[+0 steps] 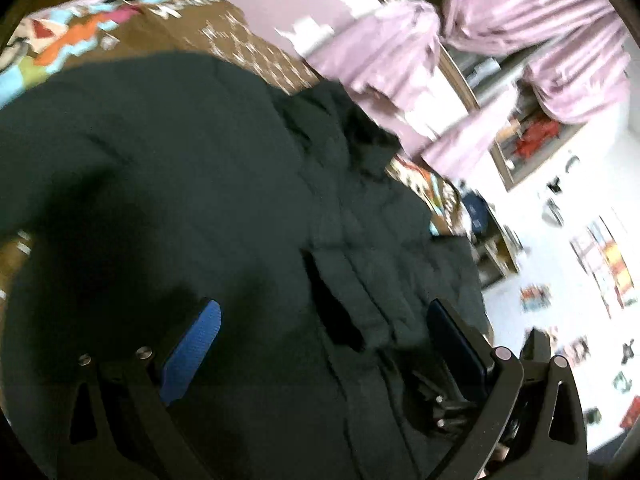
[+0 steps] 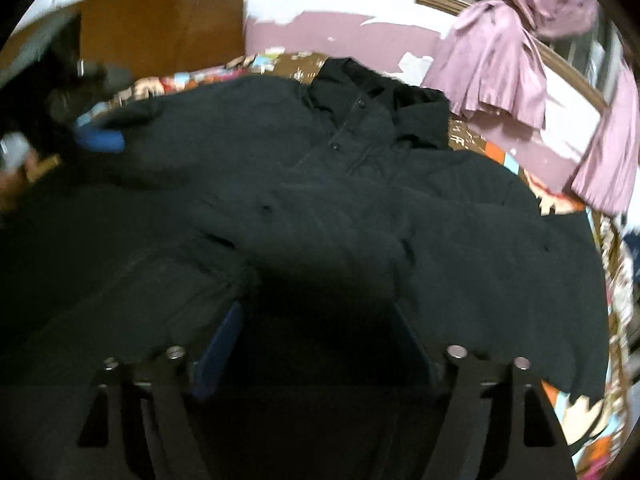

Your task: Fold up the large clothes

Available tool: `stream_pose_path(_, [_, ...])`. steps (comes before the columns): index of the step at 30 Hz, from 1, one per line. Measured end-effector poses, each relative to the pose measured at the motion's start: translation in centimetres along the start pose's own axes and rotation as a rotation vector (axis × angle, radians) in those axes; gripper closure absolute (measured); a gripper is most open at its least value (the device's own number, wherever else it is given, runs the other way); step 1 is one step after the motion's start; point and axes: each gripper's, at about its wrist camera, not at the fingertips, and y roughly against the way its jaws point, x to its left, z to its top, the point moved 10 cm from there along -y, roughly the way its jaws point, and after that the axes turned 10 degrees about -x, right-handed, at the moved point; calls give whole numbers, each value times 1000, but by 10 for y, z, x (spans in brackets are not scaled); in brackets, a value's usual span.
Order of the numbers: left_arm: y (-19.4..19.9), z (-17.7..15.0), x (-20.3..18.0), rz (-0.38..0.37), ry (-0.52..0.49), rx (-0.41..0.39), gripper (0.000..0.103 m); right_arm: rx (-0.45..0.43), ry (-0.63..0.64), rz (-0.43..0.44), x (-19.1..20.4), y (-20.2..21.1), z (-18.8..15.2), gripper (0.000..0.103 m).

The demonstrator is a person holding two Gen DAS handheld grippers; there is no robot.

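The black jacket (image 2: 320,200) lies spread flat on the patterned bedspread (image 2: 560,200), its long axis running from hem to hood (image 2: 380,88), hood pointing at the purple curtains (image 2: 500,64). Both the left gripper (image 1: 324,332) and the right gripper (image 2: 316,340) hover over the jacket's hem end, jaws apart, holding nothing.

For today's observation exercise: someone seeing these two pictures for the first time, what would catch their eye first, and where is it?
A big black hooded jacket lies spread over a bright patterned bedspread and fills most of both views. Behind it, lilac curtains hang bunched at a wood-framed window on the right. Both grippers stand open over the jacket: the right gripper at its near edge, the left gripper showing blue pads.
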Motion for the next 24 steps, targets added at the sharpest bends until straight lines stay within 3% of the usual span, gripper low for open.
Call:
stream_pose_path(3, [-16,-20,-15,-53,0,90,2,-47,-35,-60,-7,18,-5,16])
stream_pose_path(7, [-42,-35,-30,-46,-25,174,2,-136,-124,-185,-34,40,-7,12])
stream_pose_path(12, [-68,-47,-37,-42,88,239,3,-129,-253,-228,-61,42,-18,6])
stream_pose_path(19, [-81,-35,-28,16,240,238,4,-84,-280,-248,-64,39,-36,6])
stream_pose_path(24, [-66,-26,-23,49,282,168,19,-79,-267,-250,-62,39,-42,6])
